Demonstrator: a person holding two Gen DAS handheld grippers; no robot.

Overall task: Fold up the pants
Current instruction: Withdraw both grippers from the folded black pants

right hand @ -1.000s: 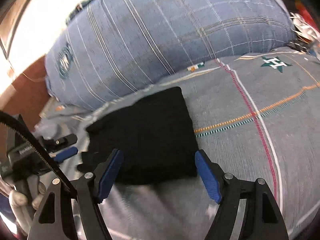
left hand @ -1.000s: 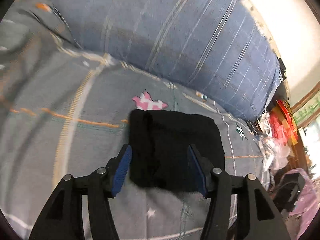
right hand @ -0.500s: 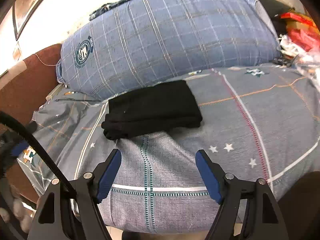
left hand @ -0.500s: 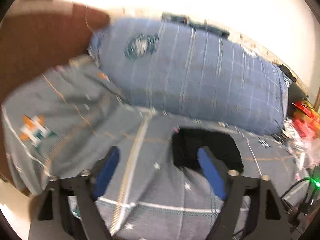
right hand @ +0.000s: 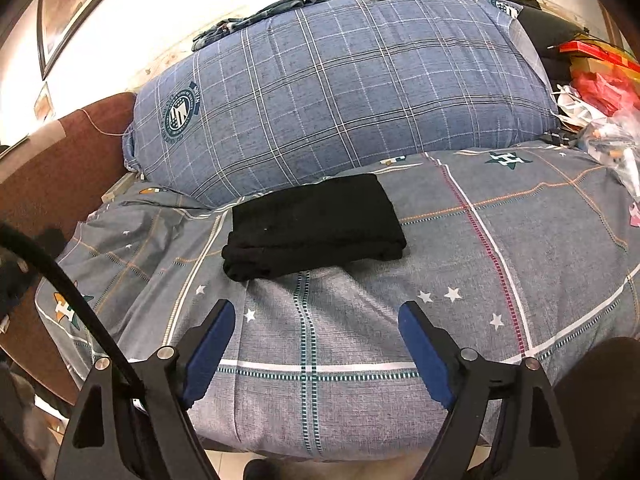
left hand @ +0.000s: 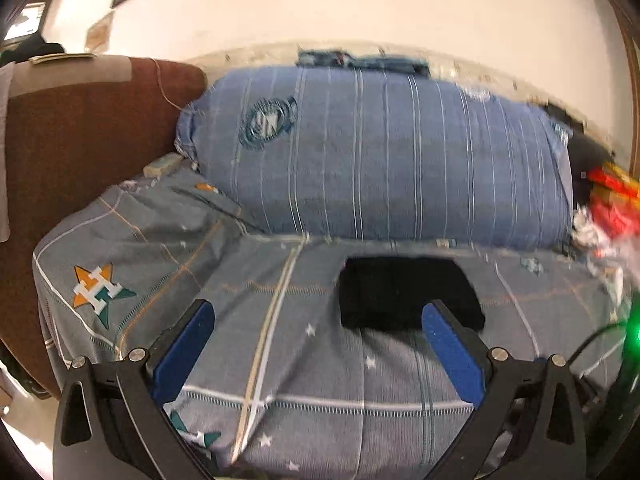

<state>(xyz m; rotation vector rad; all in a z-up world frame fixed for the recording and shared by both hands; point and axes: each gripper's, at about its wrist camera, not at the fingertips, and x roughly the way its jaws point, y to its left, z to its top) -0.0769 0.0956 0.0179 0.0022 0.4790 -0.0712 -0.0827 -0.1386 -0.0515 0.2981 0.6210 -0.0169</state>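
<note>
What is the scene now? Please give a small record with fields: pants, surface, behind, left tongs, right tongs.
pants: black pants, folded into a compact stack
surface: grey patterned bedsheet
behind: big blue plaid pillow, beyond the pants
left tongs: left tongs just opened wide, empty, clear of the pants
right tongs: right tongs open, just widened, empty, short of the pants

This is a bedroom in a home. A bed (right hand: 360,400) fills both views, covered with a grey sheet printed with stars and coloured lines. A big blue checked pillow (right hand: 340,92) lies along the wall. A brown padded headboard (left hand: 88,140) stands at the bed's left end. A framed picture (right hand: 68,12) hangs on the pale wall. Red packages and plastic bags (right hand: 600,92) pile up at the right end, and folded black pants (right hand: 312,226) lie on the sheet.
</note>
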